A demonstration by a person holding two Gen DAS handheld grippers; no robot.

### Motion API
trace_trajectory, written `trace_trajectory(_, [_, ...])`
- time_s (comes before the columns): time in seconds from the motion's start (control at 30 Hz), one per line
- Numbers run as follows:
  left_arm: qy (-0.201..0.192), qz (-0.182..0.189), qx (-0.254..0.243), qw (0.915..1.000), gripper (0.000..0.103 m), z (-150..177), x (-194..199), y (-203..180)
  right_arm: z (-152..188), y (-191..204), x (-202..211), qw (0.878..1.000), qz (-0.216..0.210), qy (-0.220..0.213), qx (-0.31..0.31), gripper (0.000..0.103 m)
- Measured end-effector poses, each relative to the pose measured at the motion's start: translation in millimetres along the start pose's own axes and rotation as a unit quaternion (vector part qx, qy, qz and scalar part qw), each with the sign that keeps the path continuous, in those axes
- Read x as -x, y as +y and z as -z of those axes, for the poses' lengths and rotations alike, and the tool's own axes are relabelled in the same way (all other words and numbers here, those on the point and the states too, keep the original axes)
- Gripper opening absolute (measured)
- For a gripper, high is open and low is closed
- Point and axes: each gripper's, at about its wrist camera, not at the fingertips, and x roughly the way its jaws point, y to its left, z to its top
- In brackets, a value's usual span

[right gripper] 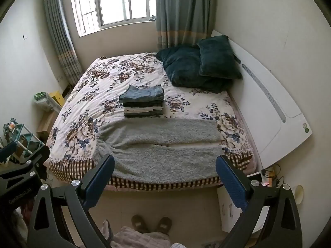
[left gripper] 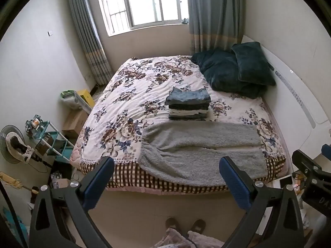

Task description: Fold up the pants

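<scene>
Hovering above floor, both claws, left (left gripper: 166, 166) and right (right gripper: 165, 164), gaping, empty; fuzzy grey pants (left gripper: 202, 153) flat on bed (left gripper: 128, 95) ahead.

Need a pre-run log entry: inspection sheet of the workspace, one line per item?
Surface: bed with floral quilt, checked edge.
Job's things: grey fleece pants laid flat across the near edge, unfolded; stack of folded clothes behind them.
Clutter: two dark green pillows at the head of the bed.
Grippers: left gripper open, empty, short of the bed; right gripper likewise.
Cables: cords on the floor by the headboard.
Surroundings: window, curtains, teal rack, fan, slippers.
</scene>
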Motion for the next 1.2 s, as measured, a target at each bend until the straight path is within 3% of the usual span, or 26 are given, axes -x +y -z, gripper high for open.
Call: trace_trajectory(1.2, [0.002,0.001,0.001,1.0,0.103,-3.9,-1.6,8.6,3.1,4.8,-1.6,1.0,-0.003,0.004,0.001,0.1])
